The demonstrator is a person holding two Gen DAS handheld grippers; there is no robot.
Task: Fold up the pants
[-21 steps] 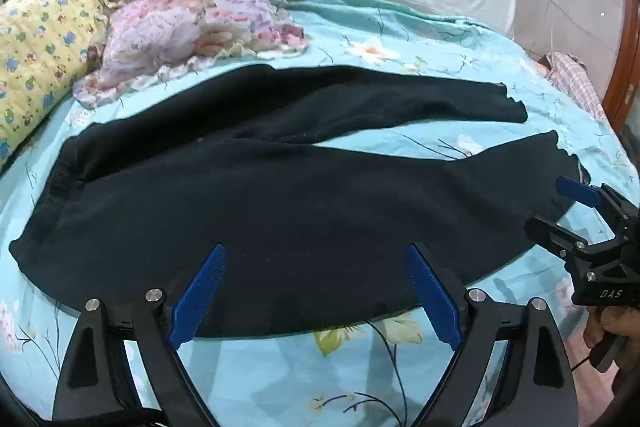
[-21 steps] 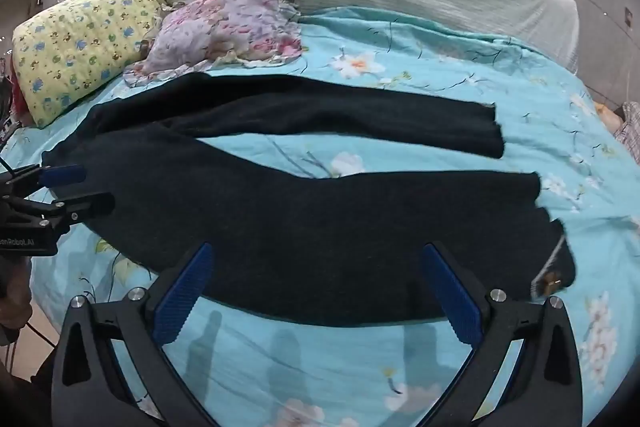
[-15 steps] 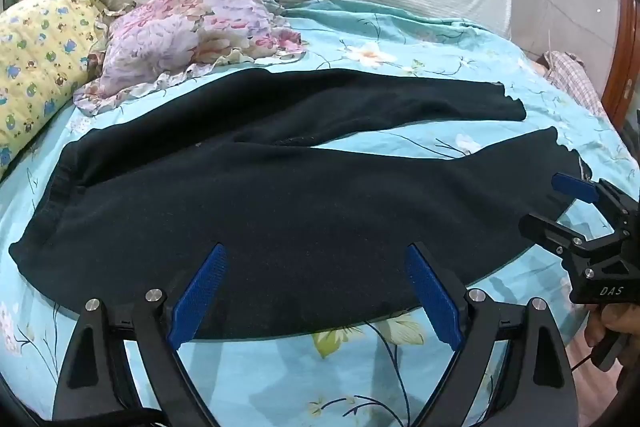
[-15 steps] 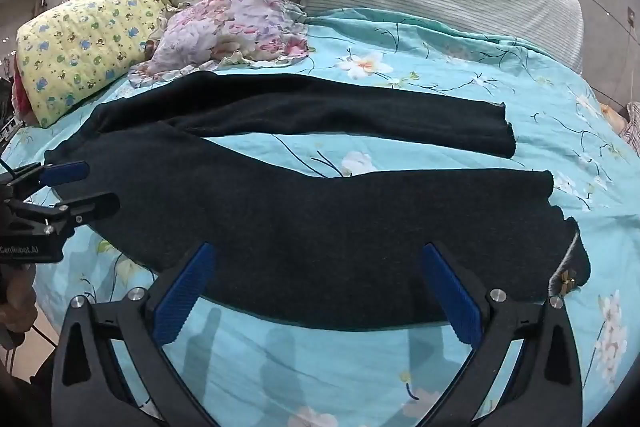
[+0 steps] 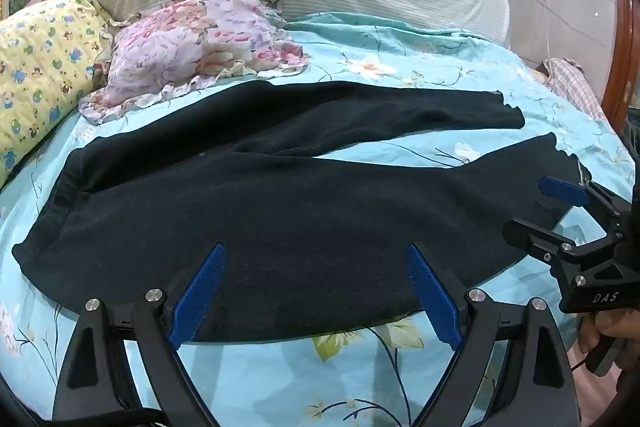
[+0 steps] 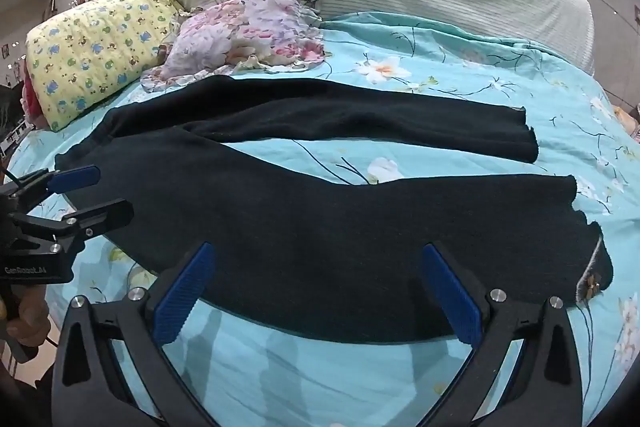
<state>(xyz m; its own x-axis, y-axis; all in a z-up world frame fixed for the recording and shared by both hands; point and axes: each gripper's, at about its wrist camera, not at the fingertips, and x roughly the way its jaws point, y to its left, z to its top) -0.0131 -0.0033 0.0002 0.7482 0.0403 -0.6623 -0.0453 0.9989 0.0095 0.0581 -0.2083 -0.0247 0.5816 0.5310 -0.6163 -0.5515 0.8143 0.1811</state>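
A bed (image 5: 400,39) in a turquoise floral sheet is filling my left wrist view, two pillows (image 5: 192,47) lying near the headboard. The black pants (image 5: 300,195) are lying flat across it, legs splayed toward the right. My left gripper (image 5: 316,291) is hovering over the near leg, fingers spread wide, gripping nothing. In the right wrist view, my right gripper (image 6: 316,291) is hanging the same way (spread, empty) above the near leg's edge, the cuff (image 6: 592,267) lying to its right.
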